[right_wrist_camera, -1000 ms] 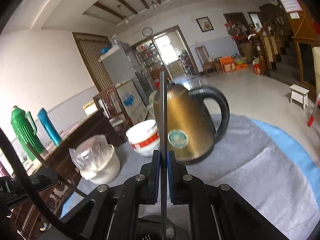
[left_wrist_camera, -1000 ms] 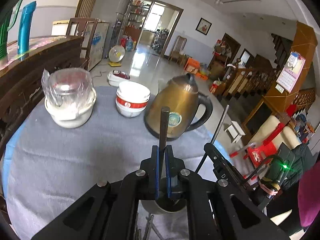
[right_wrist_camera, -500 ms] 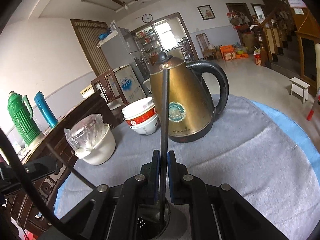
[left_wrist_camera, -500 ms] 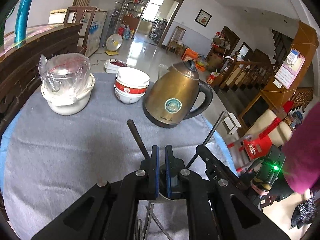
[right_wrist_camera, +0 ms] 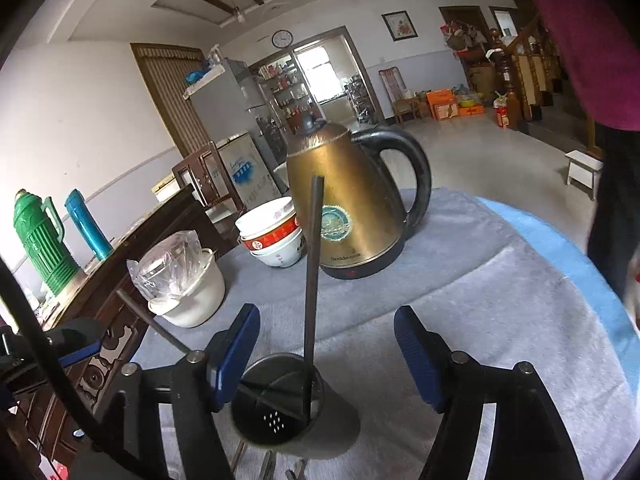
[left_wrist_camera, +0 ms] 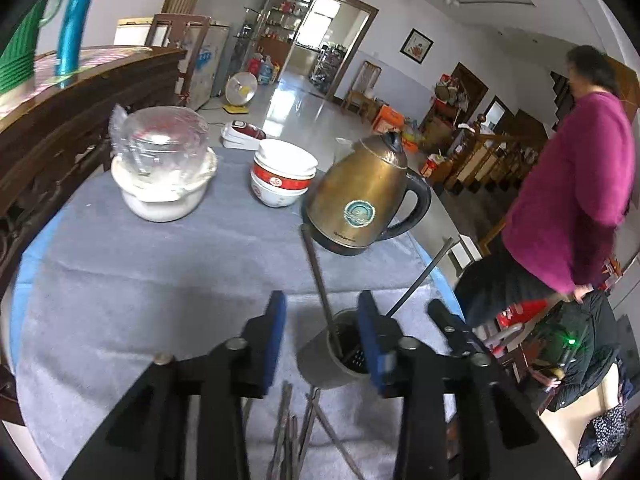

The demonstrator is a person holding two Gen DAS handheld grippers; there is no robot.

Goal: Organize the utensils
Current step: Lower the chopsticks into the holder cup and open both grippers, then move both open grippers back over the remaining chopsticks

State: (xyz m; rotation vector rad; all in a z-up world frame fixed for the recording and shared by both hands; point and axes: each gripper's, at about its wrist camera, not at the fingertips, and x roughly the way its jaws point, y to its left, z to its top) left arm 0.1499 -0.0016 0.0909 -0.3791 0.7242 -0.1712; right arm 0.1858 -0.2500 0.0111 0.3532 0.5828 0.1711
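Observation:
A round metal utensil holder [left_wrist_camera: 316, 364] [right_wrist_camera: 280, 376] stands on the grey tablecloth [left_wrist_camera: 160, 280] just below both grippers. Two dark chopsticks stand in it. One chopstick [left_wrist_camera: 320, 280] rises between the pads of my left gripper [left_wrist_camera: 322, 332], untouched. The other chopstick [right_wrist_camera: 310, 280] stands free between the pads of my right gripper [right_wrist_camera: 326, 360]. Both pairs of jaws are opening and grip nothing. The second chopstick [left_wrist_camera: 420, 276] leans to the right in the left wrist view. Several loose chopsticks [left_wrist_camera: 290, 432] lie on the cloth under the left gripper.
Behind the holder stand a brass kettle [left_wrist_camera: 360, 200], a stack of red and white bowls [left_wrist_camera: 280, 180] and a white pot with a wrapped glass lid [left_wrist_camera: 164, 172]. A person in a magenta sweater [left_wrist_camera: 572, 200] stands at the table's right edge. A wooden sideboard [left_wrist_camera: 80, 100] runs along the left.
Both grippers were shut on upright chopsticks; now both have opened, and the chopsticks stand loose in the holder. Both grippers have drawn back a little towards me.

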